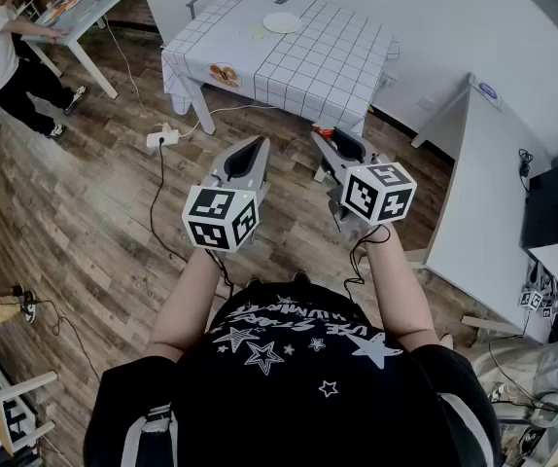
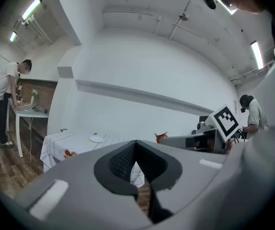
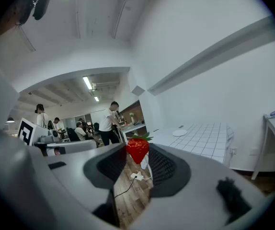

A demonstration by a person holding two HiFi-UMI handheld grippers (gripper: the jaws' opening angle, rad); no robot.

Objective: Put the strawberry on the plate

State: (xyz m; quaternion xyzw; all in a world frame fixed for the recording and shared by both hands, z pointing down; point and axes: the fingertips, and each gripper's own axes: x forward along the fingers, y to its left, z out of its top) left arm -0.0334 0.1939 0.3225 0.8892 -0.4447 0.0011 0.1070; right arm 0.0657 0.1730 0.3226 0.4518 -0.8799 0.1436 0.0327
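Observation:
A red strawberry with green leaves sits between the tips of my right gripper, which is shut on it. In the head view the strawberry shows as a small red spot at the right gripper tip, above the wooden floor. The white plate lies far ahead on a table with a checked cloth; the plate is small and distant in the right gripper view too. My left gripper is held beside the right one, its jaws shut with nothing in them, and from it I see the plate and the strawberry.
A power strip and cables lie on the floor between me and the table. A person stands at another table at the far left. A white desk runs along the right.

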